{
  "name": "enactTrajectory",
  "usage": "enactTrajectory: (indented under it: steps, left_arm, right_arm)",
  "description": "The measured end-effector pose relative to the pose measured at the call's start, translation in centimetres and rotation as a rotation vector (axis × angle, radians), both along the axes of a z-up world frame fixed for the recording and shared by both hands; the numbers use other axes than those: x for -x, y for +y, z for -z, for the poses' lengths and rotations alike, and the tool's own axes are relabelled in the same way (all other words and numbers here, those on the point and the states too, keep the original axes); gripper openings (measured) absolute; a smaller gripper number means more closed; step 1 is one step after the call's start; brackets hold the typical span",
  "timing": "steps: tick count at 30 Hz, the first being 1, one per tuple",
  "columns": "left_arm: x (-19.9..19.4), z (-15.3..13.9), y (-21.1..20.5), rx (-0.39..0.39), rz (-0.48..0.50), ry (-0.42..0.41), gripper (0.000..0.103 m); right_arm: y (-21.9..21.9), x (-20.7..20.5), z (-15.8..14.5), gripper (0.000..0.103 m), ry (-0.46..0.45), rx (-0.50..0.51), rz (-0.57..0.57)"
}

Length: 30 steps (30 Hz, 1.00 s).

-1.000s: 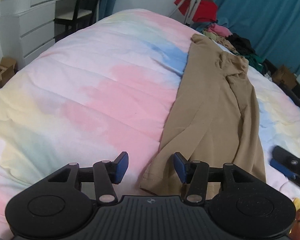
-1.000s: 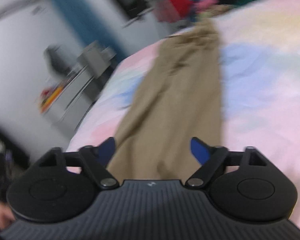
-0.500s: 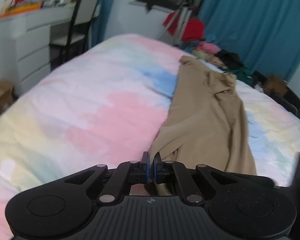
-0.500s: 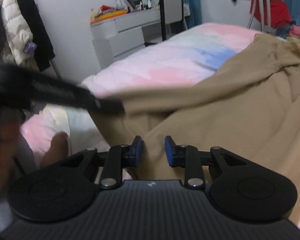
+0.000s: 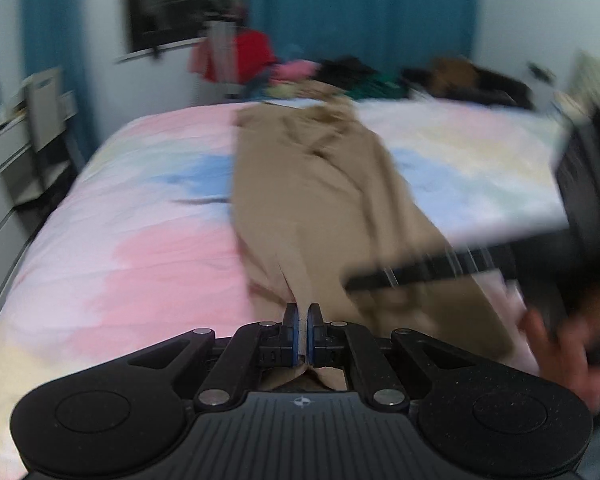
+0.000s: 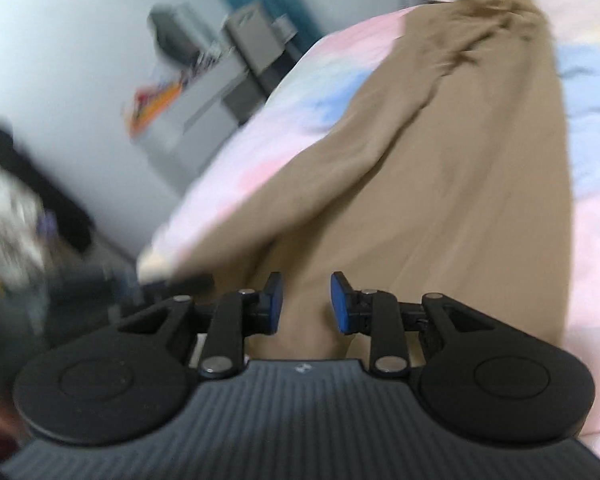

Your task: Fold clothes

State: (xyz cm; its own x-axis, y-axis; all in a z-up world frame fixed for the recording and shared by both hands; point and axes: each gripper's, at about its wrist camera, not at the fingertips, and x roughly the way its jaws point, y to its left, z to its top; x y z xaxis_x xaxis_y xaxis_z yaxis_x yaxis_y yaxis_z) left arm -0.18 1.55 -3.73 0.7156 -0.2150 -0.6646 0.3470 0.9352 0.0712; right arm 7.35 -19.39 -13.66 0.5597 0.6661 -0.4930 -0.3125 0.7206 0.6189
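Observation:
A long tan garment (image 5: 312, 196) lies lengthwise on the pastel bedspread (image 5: 140, 248), running away from me toward the far end of the bed. My left gripper (image 5: 303, 330) is shut on the garment's near edge, with a strip of cloth pinched between its blue pads. In the right wrist view the same tan garment (image 6: 452, 168) fills the middle. My right gripper (image 6: 306, 304) is open just above the cloth, its pads apart with fabric showing between them. The right gripper's body shows blurred at the right of the left wrist view (image 5: 580, 208).
A pile of mixed clothes (image 5: 300, 76) sits past the far end of the bed, with teal curtains (image 5: 364, 12) behind. A white dresser and a chair (image 5: 44, 120) stand at the left. Both views are motion blurred.
My left gripper shut on the garment's near edge one step back and now pulls it taut and straighter. My right gripper has opened a little wider and swung over the cloth.

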Motion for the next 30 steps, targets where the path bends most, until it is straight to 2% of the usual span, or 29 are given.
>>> enactTrajectory:
  steps: [4, 11, 12, 13, 14, 18, 20, 21, 22, 23, 25, 28, 30]
  left_arm:
    - [0.3, 1.0, -1.9, -0.078, 0.074, 0.013, 0.004]
    - [0.4, -0.6, 2.3, 0.074, -0.076, -0.009, 0.004]
    - [0.5, -0.9, 3.0, 0.096, -0.104, -0.013, 0.004]
    - [0.5, -1.2, 3.9, 0.128, -0.133, -0.015, 0.004]
    - [0.6, -1.5, 4.6, 0.157, -0.154, -0.014, 0.004]
    - [0.2, -1.6, 5.6, 0.188, -0.163, -0.003, 0.004]
    - [0.4, -1.6, 5.2, 0.174, -0.13, 0.002, 0.004]
    - [0.3, -1.5, 4.9, 0.166, -0.107, 0.007, 0.004]
    - [0.3, -1.3, 4.5, 0.158, -0.083, 0.013, 0.004]
    - [0.3, -1.2, 4.2, 0.149, -0.06, 0.018, 0.004]
    - [0.2, -0.7, 3.2, 0.129, 0.003, 0.041, 0.004]
    - [-0.7, 0.6, 0.8, 0.057, 0.086, 0.091, 0.004]
    - [-1.6, 1.8, -0.6, 0.004, 0.111, 0.144, 0.005]
  right_arm:
    - [-1.4, -1.7, 1.1, 0.03, 0.06, -0.128, 0.097]
    - [-1.0, -7.6, 2.7, 0.034, 0.185, -0.213, 0.159]
    - [-0.9, -8.4, 3.0, 0.042, 0.196, -0.225, 0.164]
    - [-0.7, -9.1, 3.2, 0.056, 0.207, -0.236, 0.169]
    - [-0.5, -9.9, 3.5, 0.06, 0.217, -0.248, 0.174]
    - [0.4, -11.8, 4.3, 0.06, 0.204, -0.267, 0.159]
    - [0.9, -12.6, 4.3, 0.056, 0.19, -0.276, 0.154]
    - [1.2, -12.9, 4.3, 0.046, 0.182, -0.278, 0.152]
    - [1.4, -13.2, 4.1, 0.02, 0.167, -0.263, 0.152]
    - [1.6, -13.3, 3.8, 0.007, 0.151, -0.228, 0.158]
    - [1.4, -13.0, 2.7, 0.005, 0.088, -0.158, 0.173]
    - [1.1, -12.5, 1.2, 0.005, 0.024, -0.051, 0.193]
    - [1.1, -12.8, 1.3, 0.005, 0.02, -0.002, 0.19]
